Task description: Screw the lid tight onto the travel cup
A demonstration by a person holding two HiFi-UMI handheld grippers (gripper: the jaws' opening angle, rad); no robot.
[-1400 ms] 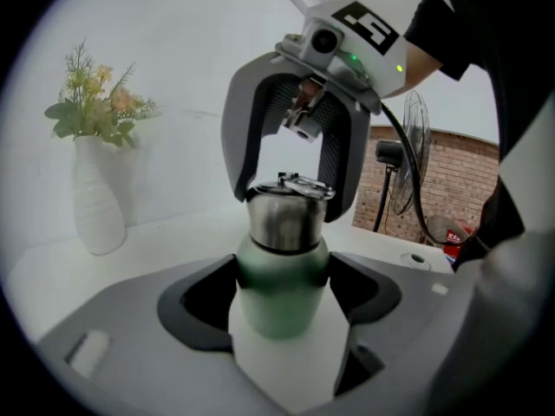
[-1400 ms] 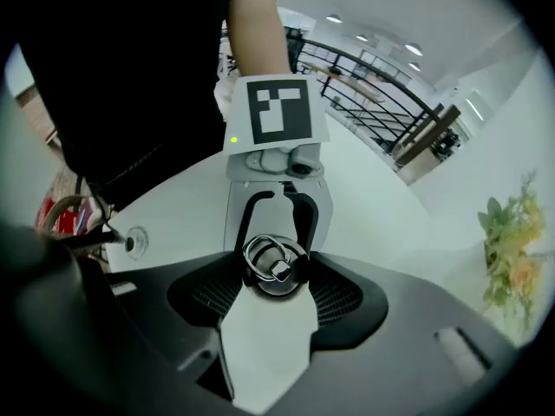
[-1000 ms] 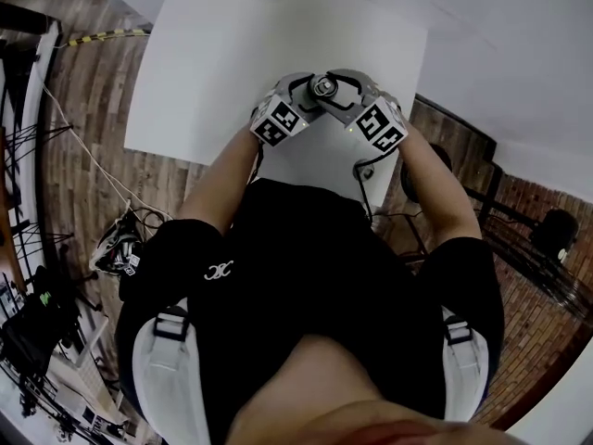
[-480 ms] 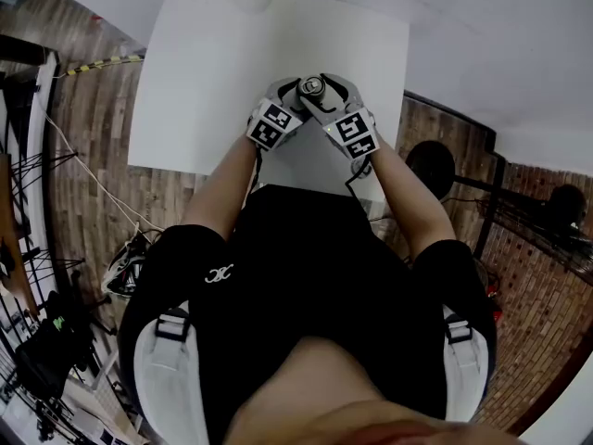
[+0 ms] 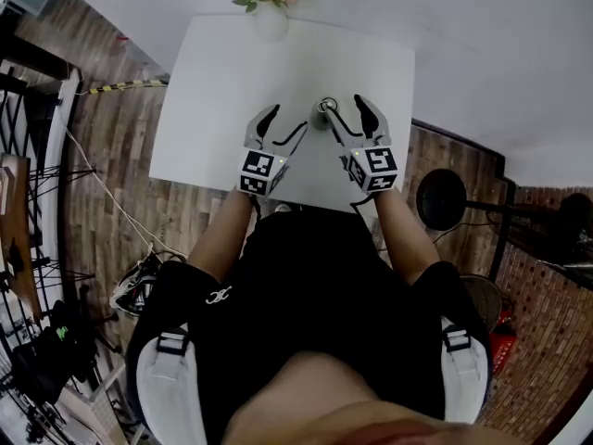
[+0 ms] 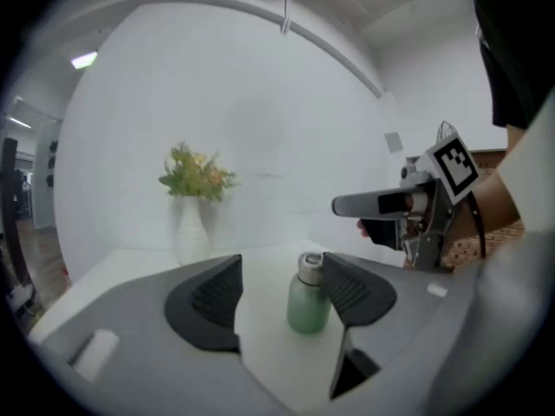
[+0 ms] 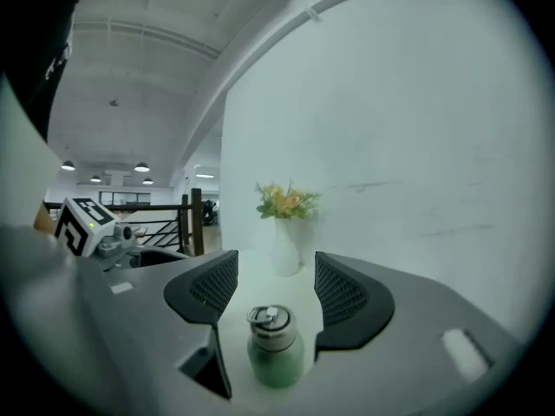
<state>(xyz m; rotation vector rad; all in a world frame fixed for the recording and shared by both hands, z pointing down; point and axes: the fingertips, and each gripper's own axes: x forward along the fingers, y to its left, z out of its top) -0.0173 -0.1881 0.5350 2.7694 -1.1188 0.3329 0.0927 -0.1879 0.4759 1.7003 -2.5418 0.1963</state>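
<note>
Travel cup (image 7: pixel 276 354): frosted green cylinder, ribbed metal lid (image 7: pixel 269 321) with ring, stood upright on smooth white table (image 5: pixel 222 82), long axis vertical. Left gripper (image 6: pixel 282 295) jaws apart, just closing slightly; right gripper (image 7: pixel 267 286) jaws apart, just opening; cup seen in each gap, unpressed

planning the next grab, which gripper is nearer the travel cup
Right. The right gripper, jaws just opened wider, is beside the travel cup; the left gripper, jaws just narrowed, hangs farther left. Both empty.
</note>
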